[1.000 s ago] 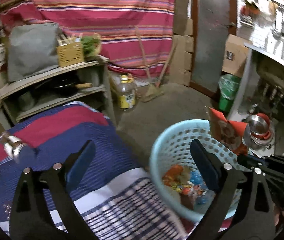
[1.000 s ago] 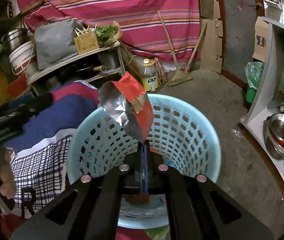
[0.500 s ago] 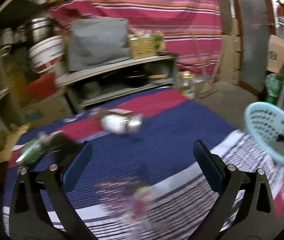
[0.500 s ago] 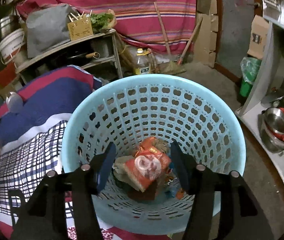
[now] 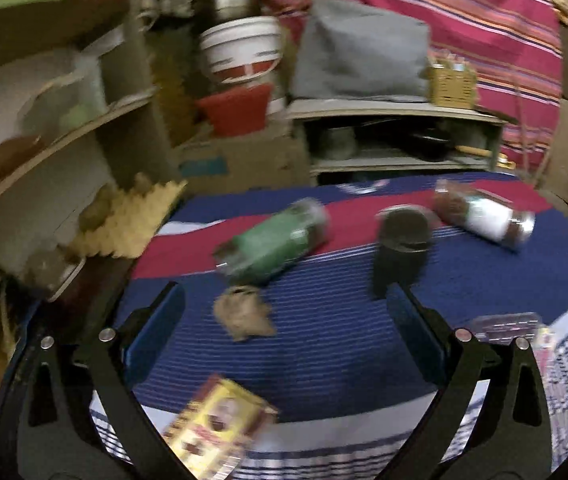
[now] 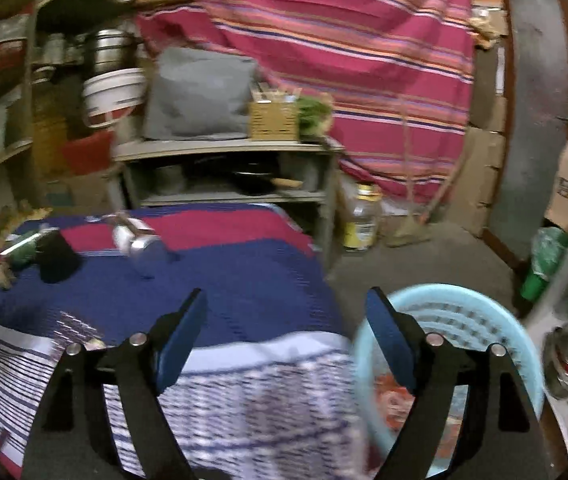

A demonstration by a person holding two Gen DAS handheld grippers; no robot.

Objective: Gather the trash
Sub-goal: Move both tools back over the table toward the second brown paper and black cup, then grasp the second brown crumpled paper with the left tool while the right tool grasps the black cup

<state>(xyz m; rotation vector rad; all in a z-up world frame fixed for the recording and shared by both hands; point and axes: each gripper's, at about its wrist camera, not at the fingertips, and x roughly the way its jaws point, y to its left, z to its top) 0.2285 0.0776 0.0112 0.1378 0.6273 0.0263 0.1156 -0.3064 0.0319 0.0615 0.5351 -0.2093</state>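
While jaws gape, left gripper (image 5: 284,332) flanks crumpled wad (image 5: 244,316) — apart.

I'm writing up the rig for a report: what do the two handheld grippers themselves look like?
Both look alike. The left gripper and right gripper each have two angular black linkage arms with open cut-outs, joined by silver round rivets, ending in flat blue rectangular finger pads. No cables, markings, sleeves or hands show in either view.
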